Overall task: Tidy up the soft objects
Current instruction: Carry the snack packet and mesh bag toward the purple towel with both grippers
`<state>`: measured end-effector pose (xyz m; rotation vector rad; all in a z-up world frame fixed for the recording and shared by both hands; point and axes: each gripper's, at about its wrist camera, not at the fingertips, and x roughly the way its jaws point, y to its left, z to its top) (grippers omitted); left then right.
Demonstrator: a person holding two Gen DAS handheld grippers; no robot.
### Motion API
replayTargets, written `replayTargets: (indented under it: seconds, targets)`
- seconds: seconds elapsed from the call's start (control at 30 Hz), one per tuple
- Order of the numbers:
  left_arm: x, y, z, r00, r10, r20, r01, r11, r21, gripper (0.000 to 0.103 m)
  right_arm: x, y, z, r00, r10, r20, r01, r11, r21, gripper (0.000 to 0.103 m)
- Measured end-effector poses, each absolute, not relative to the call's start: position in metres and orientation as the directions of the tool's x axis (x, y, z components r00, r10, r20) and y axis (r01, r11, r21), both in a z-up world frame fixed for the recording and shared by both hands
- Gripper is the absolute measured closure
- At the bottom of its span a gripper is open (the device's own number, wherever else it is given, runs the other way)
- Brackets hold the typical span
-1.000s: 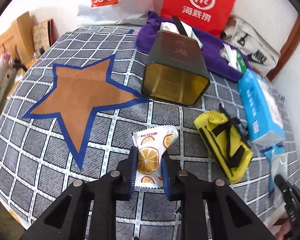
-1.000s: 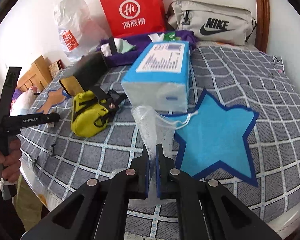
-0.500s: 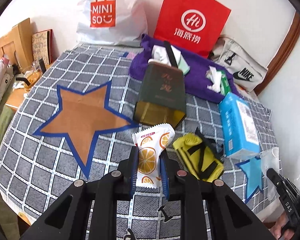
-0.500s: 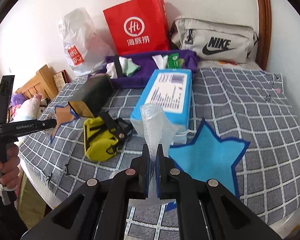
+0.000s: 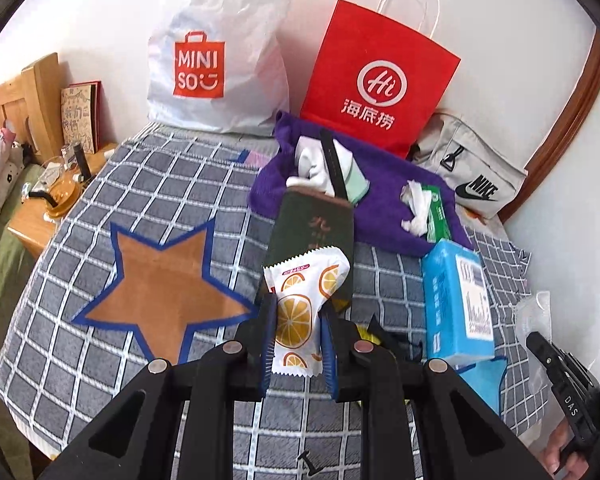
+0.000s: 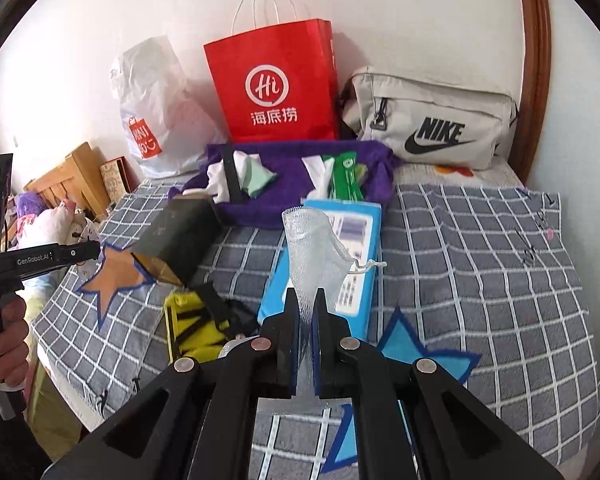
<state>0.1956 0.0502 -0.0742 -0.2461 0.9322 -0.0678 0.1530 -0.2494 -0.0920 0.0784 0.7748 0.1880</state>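
My left gripper (image 5: 296, 322) is shut on a white snack packet (image 5: 300, 300) printed with orange slices, held in the air above the checked bedspread (image 5: 172, 184). A brown felt star (image 5: 160, 292) with a blue border lies to its left. My right gripper (image 6: 305, 312) is shut on a clear mesh drawstring pouch (image 6: 314, 248), also lifted off the bed. Below and right of it lies a blue felt star (image 6: 420, 354). The right gripper (image 5: 556, 376) shows at the right edge of the left wrist view, and the left gripper (image 6: 40, 258) at the left of the right wrist view.
On the bed lie a dark green box (image 5: 316, 228), a blue tissue pack (image 5: 456, 300), a yellow strapped pouch (image 6: 196, 328) and a purple towel (image 5: 384, 208) holding cloths and a green packet. A Miniso bag (image 5: 216, 56), red paper bag (image 5: 376, 76) and Nike bag (image 6: 432, 120) stand against the wall.
Both grippers have risen from the bedspread, each carrying its object up. The bed and its items now look farther away and more of the wall bags shows.
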Motion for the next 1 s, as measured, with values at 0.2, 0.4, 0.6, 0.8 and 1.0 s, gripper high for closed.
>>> replayTargets:
  seconds: [0.2,0.4,0.6,0.8,1.0]
  targets:
    - [0.214,0.047,-0.063,0.608,-0.167,-0.776,-0.034,0.971,-0.236,0.084,0.175,-0.245,-0.078,0.709,0.211,-0.673,-0.152,0.977,0.146,0.098]
    - [0.238,0.043,-0.057,0.608,-0.185,-0.772,-0.016,0.969,-0.245,0.084,0.199,-0.241,-0.064,0.718,0.223,-0.659,-0.166,0.975,0.149,0.098]
    - [0.262,0.038,-0.051,0.608,-0.197,-0.769,0.004,0.969,-0.246,0.084,0.225,-0.240,-0.054,0.728,0.228,-0.646,-0.170,0.974,0.152,0.098]
    - [0.287,0.035,-0.046,0.613,-0.202,-0.764,0.015,0.970,-0.245,0.084,0.252,-0.241,-0.051,0.731,0.232,-0.642,-0.174,0.973,0.154,0.098]
    - [0.312,0.031,-0.046,0.608,-0.215,-0.764,0.019,0.966,-0.257,0.084,0.284,-0.239,-0.055,0.723,0.237,-0.649,-0.175,0.972,0.160,0.098]
